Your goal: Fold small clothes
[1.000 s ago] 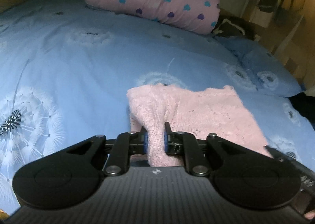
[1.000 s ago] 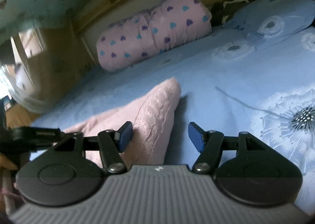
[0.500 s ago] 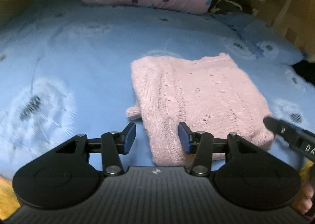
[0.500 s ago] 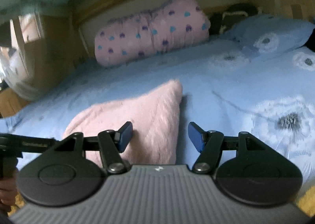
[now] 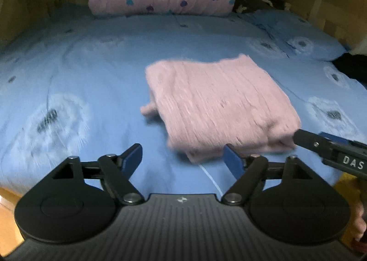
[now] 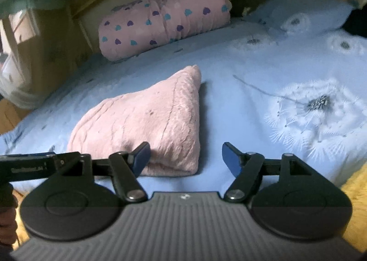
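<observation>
Both claws opening, nothing gripped: left claw [image 5: 183,157], right claw [image 6: 185,157] at pink sweater's [image 5: 218,105] near edge; bed [image 5: 91,73] bare around it.

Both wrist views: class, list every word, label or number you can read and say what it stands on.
"DAS", cut off by the picture's edge: white letters on the right gripper body, left wrist view.
A white label on the left gripper body, right wrist view: too blurred to read.
</observation>
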Tool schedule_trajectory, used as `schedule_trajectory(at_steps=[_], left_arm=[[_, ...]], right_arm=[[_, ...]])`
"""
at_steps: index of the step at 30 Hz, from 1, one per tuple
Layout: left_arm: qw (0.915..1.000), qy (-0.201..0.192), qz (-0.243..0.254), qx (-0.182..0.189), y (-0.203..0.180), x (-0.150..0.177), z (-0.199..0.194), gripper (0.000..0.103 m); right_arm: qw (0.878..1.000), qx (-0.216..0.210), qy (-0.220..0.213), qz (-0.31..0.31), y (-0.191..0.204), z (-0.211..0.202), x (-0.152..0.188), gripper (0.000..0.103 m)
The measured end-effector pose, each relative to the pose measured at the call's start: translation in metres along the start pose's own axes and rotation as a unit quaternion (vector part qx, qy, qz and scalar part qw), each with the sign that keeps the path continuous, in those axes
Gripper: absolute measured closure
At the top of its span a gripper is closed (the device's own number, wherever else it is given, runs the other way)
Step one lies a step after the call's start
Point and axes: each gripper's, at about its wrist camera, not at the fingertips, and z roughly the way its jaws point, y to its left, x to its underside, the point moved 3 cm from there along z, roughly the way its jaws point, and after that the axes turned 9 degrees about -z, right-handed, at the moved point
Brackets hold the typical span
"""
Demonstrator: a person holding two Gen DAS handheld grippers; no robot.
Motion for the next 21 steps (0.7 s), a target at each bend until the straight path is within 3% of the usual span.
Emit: schedule_trajectory(at_steps=[4,9,12,21], left_arm=[[0.9997,0.019,-0.012,0.011,0.001,0.014,0.004,0.016],[0.9991,0.018,-0.029,-0.026,0.006,0.019,0.014,0.013],[0.9983,0.012,-0.030,-0.048,0.009,0.020,0.019,0.007],[0.9974,0.022,-0.015,-0.067,0.005,0.029,0.033,0.000]], right_arm=[[1.000,-0.003,0.011,-0.013,0.007,-0.007,0.001,0.031],[0.999,0.002,0.022,-0.046,0.017,-0.008,0.005,0.030],[0.997,0.021,0.028,-0.073,0.024,-0.006,0.008,0.018],[0.994,0.028,0.051,-0.090,0.029,0.006,0.020,0.018]])
